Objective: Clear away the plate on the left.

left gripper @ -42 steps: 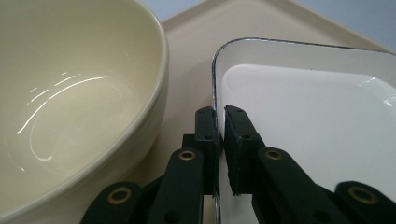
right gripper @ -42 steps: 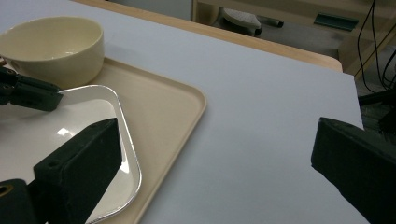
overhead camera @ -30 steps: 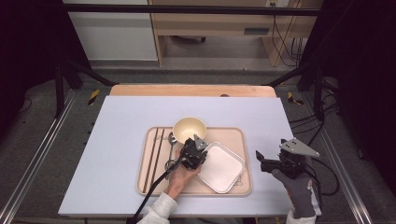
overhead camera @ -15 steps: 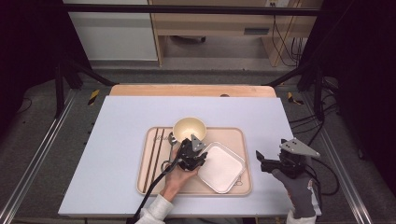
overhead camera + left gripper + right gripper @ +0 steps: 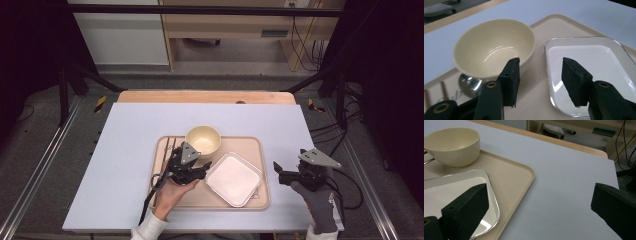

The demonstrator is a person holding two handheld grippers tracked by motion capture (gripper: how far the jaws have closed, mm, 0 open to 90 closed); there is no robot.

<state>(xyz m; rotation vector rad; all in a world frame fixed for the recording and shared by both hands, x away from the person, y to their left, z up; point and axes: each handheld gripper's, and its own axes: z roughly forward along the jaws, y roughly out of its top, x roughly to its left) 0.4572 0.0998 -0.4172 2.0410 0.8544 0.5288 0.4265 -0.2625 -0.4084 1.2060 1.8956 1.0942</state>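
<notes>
Beige tray (image 5: 260, 200) on the bench (image 5: 125, 150), holding a cream bowl (image 5: 203, 140), a white square plate (image 5: 234, 178), chopsticks (image 5: 167, 147) along its left edge and a spoon (image 5: 470, 85) tucked beside the bowl. Left gripper (image 5: 199, 172) hovers over the tray between bowl and plate, jaws partly apart, gripping nothing. Right gripper (image 5: 278, 172) sits over bare bench just right of the tray, jaws spread wide, nothing held.
</notes>
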